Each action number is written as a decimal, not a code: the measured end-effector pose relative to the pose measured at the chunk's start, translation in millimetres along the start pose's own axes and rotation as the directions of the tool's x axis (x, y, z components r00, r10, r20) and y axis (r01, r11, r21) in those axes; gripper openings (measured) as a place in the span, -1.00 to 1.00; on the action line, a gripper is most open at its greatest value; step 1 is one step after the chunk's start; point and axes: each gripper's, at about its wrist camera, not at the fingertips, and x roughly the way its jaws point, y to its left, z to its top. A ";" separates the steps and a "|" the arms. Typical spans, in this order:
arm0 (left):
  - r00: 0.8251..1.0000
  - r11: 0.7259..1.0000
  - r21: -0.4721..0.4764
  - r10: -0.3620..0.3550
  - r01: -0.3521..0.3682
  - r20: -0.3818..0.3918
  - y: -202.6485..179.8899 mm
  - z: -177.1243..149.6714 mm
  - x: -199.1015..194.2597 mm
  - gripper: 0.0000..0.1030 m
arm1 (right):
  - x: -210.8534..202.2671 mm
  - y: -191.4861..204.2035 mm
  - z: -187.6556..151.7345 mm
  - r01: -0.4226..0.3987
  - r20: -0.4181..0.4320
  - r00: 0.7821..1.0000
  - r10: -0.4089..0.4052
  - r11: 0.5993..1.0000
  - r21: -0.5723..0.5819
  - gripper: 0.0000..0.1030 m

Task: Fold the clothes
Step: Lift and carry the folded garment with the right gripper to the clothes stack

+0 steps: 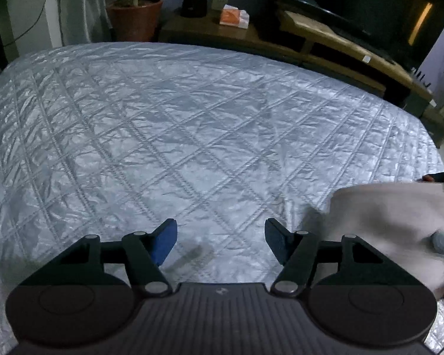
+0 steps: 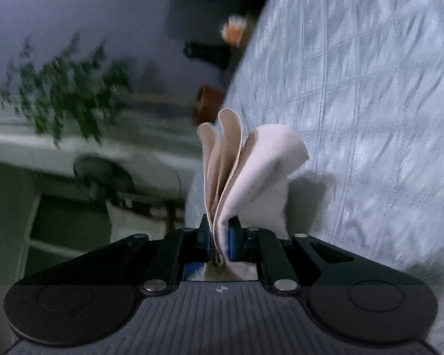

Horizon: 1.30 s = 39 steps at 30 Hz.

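**Q:** While your right gripper (image 2: 220,242) carries the garment, how far along do you judge the fold?

**A:** Far along, by my reading; the pale folded cloth (image 2: 236,171) shows several stacked layers, and your right jaws are pressed onto that bundle at its edge; it fans out ahead of the fingers, lifted off the bed, with its shadow on the quilt behind it. What is left looks like setting it down or stacking it; I see no other clothes in either view, so I cannot tell whether more remain.

**Q:** And your left gripper (image 1: 220,241)?

**A:** Jaws spread, nothing between the blue pads (image 1: 164,242); it hangs over bare quilted bedspread (image 1: 177,124); the cloth shows as a blurred pale mass at the lower right of that view, beside the right finger.

**Q:** Room to move?

**A:** Plenty across the bedspread; it lies clear from near edge to far edge. Mind the far side: a low wooden shelf (image 1: 325,38) and a plant pot (image 1: 134,17) stand just beyond it.
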 end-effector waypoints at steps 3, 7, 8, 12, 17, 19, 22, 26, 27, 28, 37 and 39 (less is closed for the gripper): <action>1.000 1.000 0.011 -0.015 0.015 0.004 -11.1 -2.7 5.5 0.20 | -32.4 6.9 23.3 -0.024 0.128 0.991 0.023 1.000 0.005 -0.74; 1.000 0.999 0.036 -0.026 0.026 0.010 -19.2 -7.9 18.3 0.21 | -78.4 25.6 66.3 -0.055 0.314 0.947 0.061 0.998 -0.027 -0.74; 1.000 0.999 0.042 -0.027 0.027 0.009 -22.6 -10.0 19.5 0.21 | -88.7 32.1 77.1 -0.063 0.354 0.932 0.075 0.997 -0.045 -0.74; 1.000 0.998 0.063 -0.029 0.029 -0.001 -37.1 -15.0 25.0 0.21 | -148.0 38.1 112.2 -0.084 0.535 0.836 0.119 0.993 -0.088 -0.74; 1.000 0.994 0.101 -0.028 0.029 -0.014 -49.8 -23.2 29.0 0.21 | -205.3 -32.1 135.1 -0.001 0.720 0.692 -0.048 0.998 0.068 -0.73; 1.000 0.993 0.111 -0.028 0.029 -0.014 -52.3 -24.5 30.3 0.21 | -210.7 -65.6 140.7 0.098 0.694 0.691 -0.202 0.977 0.187 -0.73; 1.000 0.992 0.121 -0.026 0.027 -0.011 -55.9 -25.2 31.1 0.22 | -212.6 -76.2 141.8 0.148 0.678 0.697 -0.231 0.973 0.180 -0.71; 0.999 0.989 0.142 -0.031 0.032 -0.009 -62.4 -26.7 29.5 0.24 | -205.1 -49.0 152.1 0.332 0.660 0.676 -0.328 0.935 0.125 -0.49; 1.000 0.987 0.156 -0.031 0.031 -0.007 -64.8 -27.2 28.7 0.25 | -204.0 -37.0 152.0 0.397 0.658 0.660 -0.362 0.912 0.103 -0.44; 1.000 0.985 0.168 -0.030 0.031 -0.005 -66.9 -27.7 28.4 0.26 | -203.9 -24.5 150.3 0.478 0.666 0.626 -0.406 0.874 0.083 -0.31; 0.996 0.975 0.209 -0.057 0.071 -0.074 -87.0 -47.8 18.7 0.37 | -170.9 48.8 133.5 0.859 0.739 0.462 -0.491 0.454 -0.235 0.32; 0.993 0.973 0.211 -0.075 0.094 -0.094 -94.1 -56.9 11.2 0.49 | -157.8 55.2 128.3 0.846 0.683 0.507 -0.526 0.457 -0.277 0.21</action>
